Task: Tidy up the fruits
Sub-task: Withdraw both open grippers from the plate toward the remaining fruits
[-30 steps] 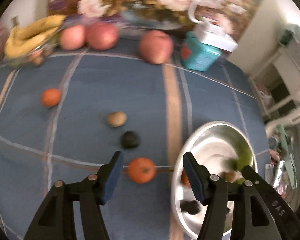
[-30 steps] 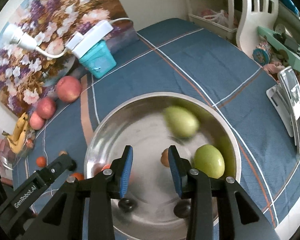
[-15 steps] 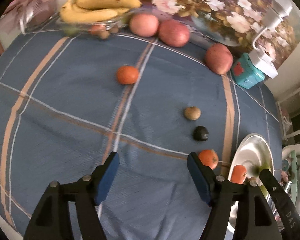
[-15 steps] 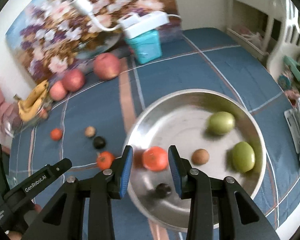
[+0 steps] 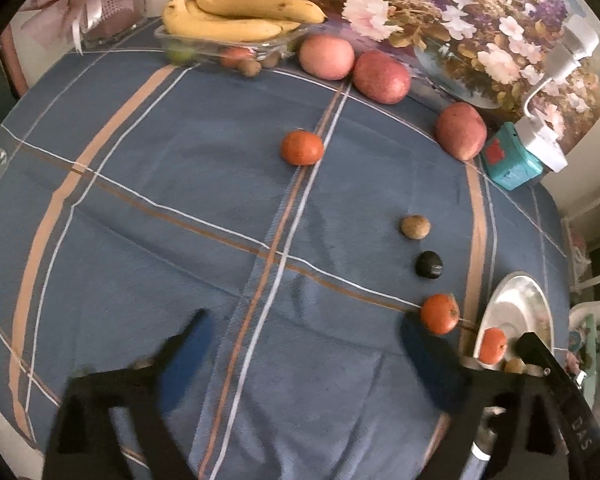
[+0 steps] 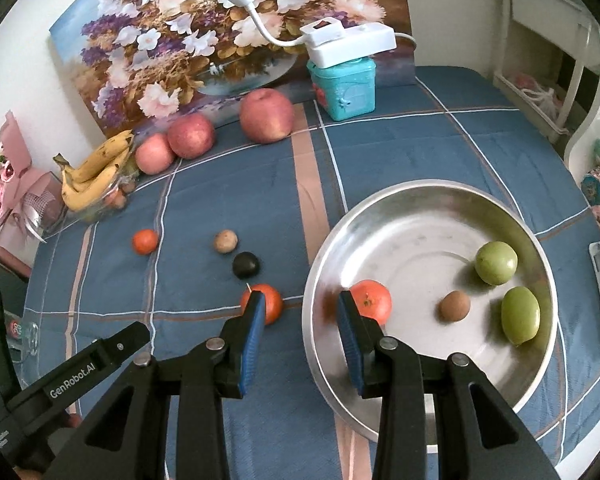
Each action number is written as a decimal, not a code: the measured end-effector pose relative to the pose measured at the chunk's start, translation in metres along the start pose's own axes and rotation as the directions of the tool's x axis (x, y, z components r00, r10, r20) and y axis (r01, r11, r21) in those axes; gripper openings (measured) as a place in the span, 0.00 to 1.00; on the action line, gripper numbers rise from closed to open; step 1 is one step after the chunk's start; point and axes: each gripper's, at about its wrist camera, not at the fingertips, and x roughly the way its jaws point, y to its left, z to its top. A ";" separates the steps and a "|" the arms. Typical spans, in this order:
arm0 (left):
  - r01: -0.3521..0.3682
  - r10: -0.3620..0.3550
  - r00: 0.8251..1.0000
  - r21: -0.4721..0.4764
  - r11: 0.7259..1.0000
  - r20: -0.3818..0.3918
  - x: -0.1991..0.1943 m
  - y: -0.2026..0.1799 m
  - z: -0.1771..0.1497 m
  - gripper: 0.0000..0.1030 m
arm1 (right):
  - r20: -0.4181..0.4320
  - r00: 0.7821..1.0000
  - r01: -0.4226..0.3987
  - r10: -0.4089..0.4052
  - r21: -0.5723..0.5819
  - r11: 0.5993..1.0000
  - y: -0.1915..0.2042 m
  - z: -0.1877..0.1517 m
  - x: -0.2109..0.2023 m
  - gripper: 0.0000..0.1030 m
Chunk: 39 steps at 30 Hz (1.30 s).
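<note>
A steel bowl [image 6: 420, 208] holds an orange [image 6: 374, 302], a small brown fruit [image 6: 454, 306] and two green fruits [image 6: 496, 262]. On the blue cloth lie an orange [image 6: 272, 304] beside the bowl, a black fruit [image 6: 245, 265], a brown fruit [image 6: 225, 241] and a far orange [image 6: 145, 241]. My right gripper [image 6: 300, 320] is open and empty over the bowl's left rim. My left gripper [image 5: 308, 340] is open and empty above bare cloth, the near orange [image 5: 440, 314] at its right finger.
Three red apples [image 6: 266, 116] line the back edge. Bananas [image 6: 94, 168] lie on a glass tray at the back left. A teal box [image 6: 346, 88] with a white power strip stands before a flower painting. A white chair [image 6: 592, 128] is at the right.
My right gripper has pulled back and left, from over the bowl's middle to its left rim. My left gripper has swung left and back, away from the bowl.
</note>
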 end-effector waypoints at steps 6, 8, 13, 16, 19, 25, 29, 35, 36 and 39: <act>-0.050 0.050 0.999 0.009 0.999 0.004 0.004 -0.001 0.000 1.00 | -0.026 0.999 0.036 -0.037 -0.022 0.999 0.000 0.000 0.010 0.76; -0.066 0.066 0.998 0.007 0.998 0.005 0.006 0.001 0.000 1.00 | -0.029 0.999 0.044 -0.045 -0.026 0.999 -0.001 0.000 0.012 0.77; -0.090 0.091 0.996 -0.009 0.996 0.015 0.007 0.005 0.001 1.00 | -0.012 0.997 0.077 -0.077 -0.033 0.997 -0.004 -0.002 0.014 0.87; -0.094 0.095 0.995 -0.015 0.995 0.036 0.005 0.009 0.004 1.00 | 0.009 0.997 0.079 -0.079 -0.008 0.997 -0.010 0.001 0.013 0.99; -0.112 0.112 0.992 -0.003 0.994 0.060 0.002 0.010 0.008 1.00 | 0.020 0.997 0.075 -0.075 0.019 0.997 -0.016 0.002 0.014 0.99; -0.106 0.105 0.993 0.019 0.994 0.057 0.003 0.012 0.016 1.00 | 0.006 0.995 0.099 -0.099 -0.035 0.994 -0.005 0.001 0.020 0.99; -0.110 0.108 0.992 0.029 0.994 0.059 0.004 0.013 0.021 1.00 | -0.007 0.995 0.099 -0.100 -0.080 0.992 0.008 0.000 0.025 0.99; -0.125 0.120 0.989 0.057 0.990 0.085 0.003 0.019 0.035 1.00 | -0.022 0.992 0.123 -0.126 -0.119 0.985 0.023 0.000 0.032 0.99; -0.128 0.122 0.988 0.063 0.990 0.091 0.002 0.020 0.037 1.00 | -0.024 0.992 0.121 -0.125 -0.118 0.986 0.025 0.000 0.032 0.99; -0.141 0.127 0.982 0.088 0.986 0.141 -0.003 0.023 0.050 1.00 | -0.011 0.997 0.070 -0.072 -0.124 0.990 0.034 0.004 0.033 0.99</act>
